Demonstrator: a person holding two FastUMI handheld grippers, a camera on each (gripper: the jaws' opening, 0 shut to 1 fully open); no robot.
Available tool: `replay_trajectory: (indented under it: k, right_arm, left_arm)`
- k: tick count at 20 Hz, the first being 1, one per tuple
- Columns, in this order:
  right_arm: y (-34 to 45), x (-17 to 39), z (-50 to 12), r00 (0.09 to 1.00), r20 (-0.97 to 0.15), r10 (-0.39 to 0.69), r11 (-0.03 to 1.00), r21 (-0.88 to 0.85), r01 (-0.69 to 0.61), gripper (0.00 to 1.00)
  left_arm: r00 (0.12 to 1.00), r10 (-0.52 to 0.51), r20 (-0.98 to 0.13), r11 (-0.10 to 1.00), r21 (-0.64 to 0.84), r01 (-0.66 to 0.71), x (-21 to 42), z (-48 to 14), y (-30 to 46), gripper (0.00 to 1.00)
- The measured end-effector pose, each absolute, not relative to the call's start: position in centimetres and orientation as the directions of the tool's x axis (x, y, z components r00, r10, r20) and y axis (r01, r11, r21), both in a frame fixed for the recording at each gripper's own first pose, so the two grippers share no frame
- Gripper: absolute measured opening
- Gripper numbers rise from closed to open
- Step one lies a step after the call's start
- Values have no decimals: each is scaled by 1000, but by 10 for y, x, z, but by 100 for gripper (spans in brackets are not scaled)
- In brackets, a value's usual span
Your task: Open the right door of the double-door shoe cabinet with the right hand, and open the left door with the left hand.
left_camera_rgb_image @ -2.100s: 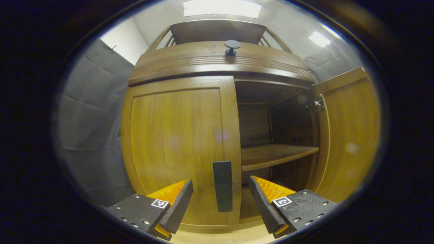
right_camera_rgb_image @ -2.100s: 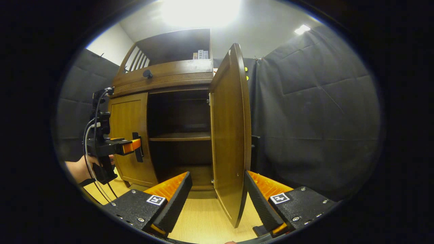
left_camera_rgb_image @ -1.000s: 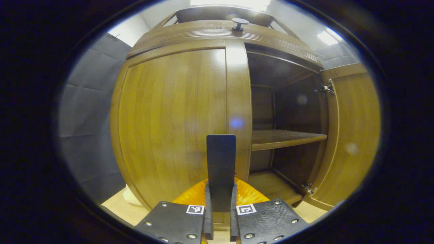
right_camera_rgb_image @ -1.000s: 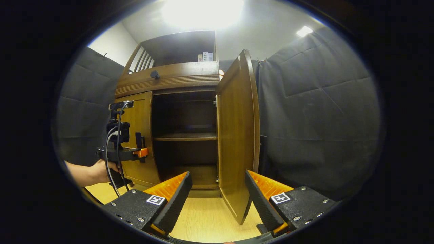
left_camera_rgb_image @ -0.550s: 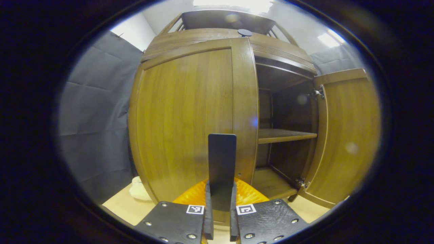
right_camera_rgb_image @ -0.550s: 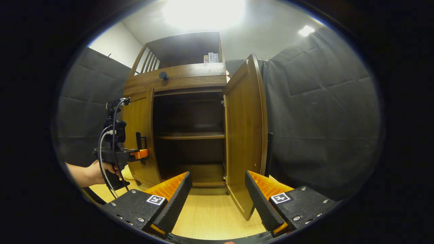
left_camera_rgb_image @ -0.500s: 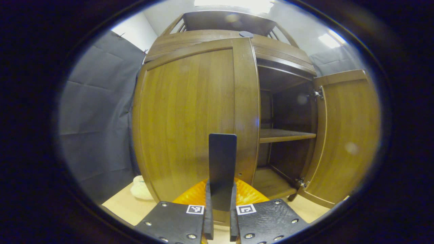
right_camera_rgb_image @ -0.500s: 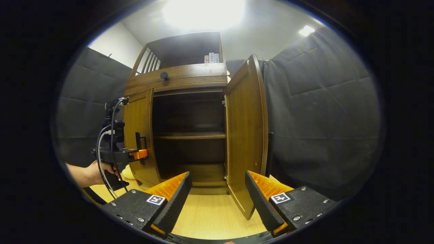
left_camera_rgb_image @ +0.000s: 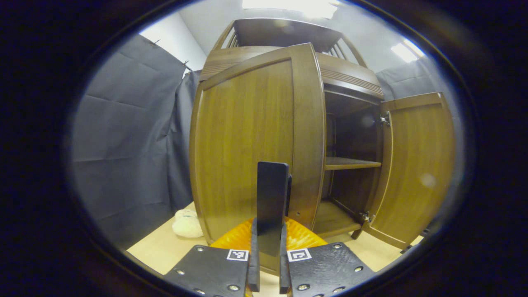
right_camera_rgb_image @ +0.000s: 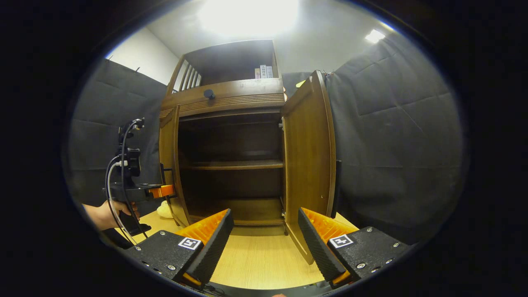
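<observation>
The left gripper (left_camera_rgb_image: 267, 264) has its fingers clenched on the flat black upright handle (left_camera_rgb_image: 271, 198) of the brown wooden left door (left_camera_rgb_image: 247, 136), partly swung out. The right gripper (right_camera_rgb_image: 266, 243) hangs released; the right door (right_camera_rgb_image: 307, 165) stands wide.

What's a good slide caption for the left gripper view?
Left gripper clamps the handle, left door partly open, right door wide open.

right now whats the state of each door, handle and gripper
left door: partly open, swung outward
right door: wide open
left door handle: clamped between both fingers
left gripper: shut on the handle
right gripper: open, holding nothing
shelf: bare
</observation>
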State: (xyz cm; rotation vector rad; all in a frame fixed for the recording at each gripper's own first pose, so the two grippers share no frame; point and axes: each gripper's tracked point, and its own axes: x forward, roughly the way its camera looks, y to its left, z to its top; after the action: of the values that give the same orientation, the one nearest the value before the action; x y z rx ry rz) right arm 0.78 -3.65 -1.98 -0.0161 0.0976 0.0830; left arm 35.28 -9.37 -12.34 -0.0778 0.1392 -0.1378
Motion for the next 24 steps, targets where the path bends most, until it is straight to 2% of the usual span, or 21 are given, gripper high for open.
replay_trajectory:
  k: [2,3,4,19,20,22,23,24]
  right_arm:
    - [-32,6,-18,991,-95,90,996,-8,-91,96]
    - [-29,5,-17,991,-96,96,995,-6,-97,96]
    - [-27,3,-18,990,-96,102,995,-5,-103,97]
    - [5,-16,-20,980,-99,173,985,0,-174,96]
    - [6,-19,-22,979,-100,175,984,1,-176,96]
    - [9,-21,-23,979,-101,179,984,2,-180,96]
    - [11,-22,-23,978,-101,182,983,1,-183,96]
    - [13,-23,-22,978,-99,185,983,4,-185,97]
  left_arm:
    - [982,-132,-131,989,-84,122,354,-124,-95,12]
    - [983,-127,-131,990,-83,116,354,-124,-95,19]
    - [984,-122,-131,990,-85,112,356,-125,-95,12]
    - [989,-16,-145,996,-86,4,356,-129,-89,18]
    - [989,-7,-148,996,-87,-6,356,-128,-88,11]
    - [988,13,-151,996,-87,-27,355,-128,-87,18]
    - [989,37,-146,996,-73,-48,359,-127,-83,11]
    - [987,64,-146,995,-65,-74,353,-123,-84,13]
